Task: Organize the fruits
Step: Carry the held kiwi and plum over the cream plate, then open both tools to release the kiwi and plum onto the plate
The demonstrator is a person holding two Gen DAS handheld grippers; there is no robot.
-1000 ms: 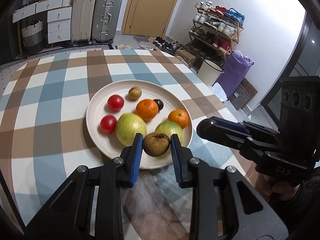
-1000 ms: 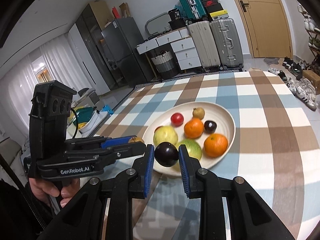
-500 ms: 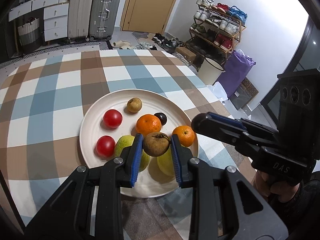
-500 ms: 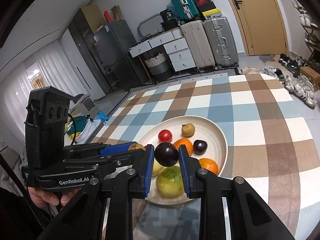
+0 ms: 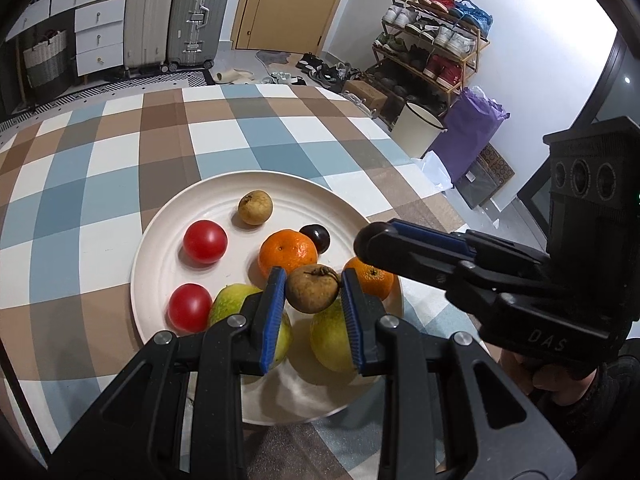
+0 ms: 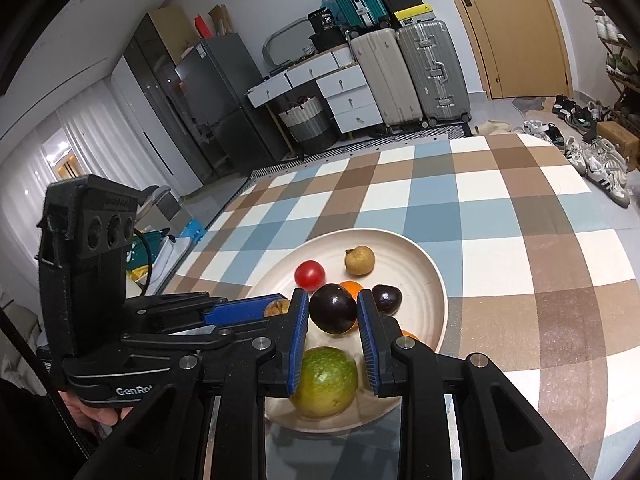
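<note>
A white plate (image 5: 168, 248) on the checked table holds two red tomatoes (image 5: 205, 241), two oranges (image 5: 287, 253), two green fruits (image 5: 332, 340), a small tan fruit (image 5: 255, 208) and a dark plum (image 5: 316, 237). My left gripper (image 5: 313, 295) is shut on a brown fruit (image 5: 312, 289) and holds it above the plate's near side. My right gripper (image 6: 333, 309) is shut on a dark plum (image 6: 333, 309) above the plate (image 6: 434, 276), just right of the left gripper (image 6: 256, 312). A green fruit (image 6: 326, 380) lies under it.
The checked tablecloth (image 5: 100, 184) spreads around the plate. Suitcases (image 5: 198, 16), a drawer unit and a door stand beyond the table's far edge. A shoe rack (image 5: 432, 40), a bin and a purple bag stand on the floor to the right.
Both grippers have moved forward over the plate, each still holding its fruit. The plate now lies beneath the fingers rather than ahead of them.
</note>
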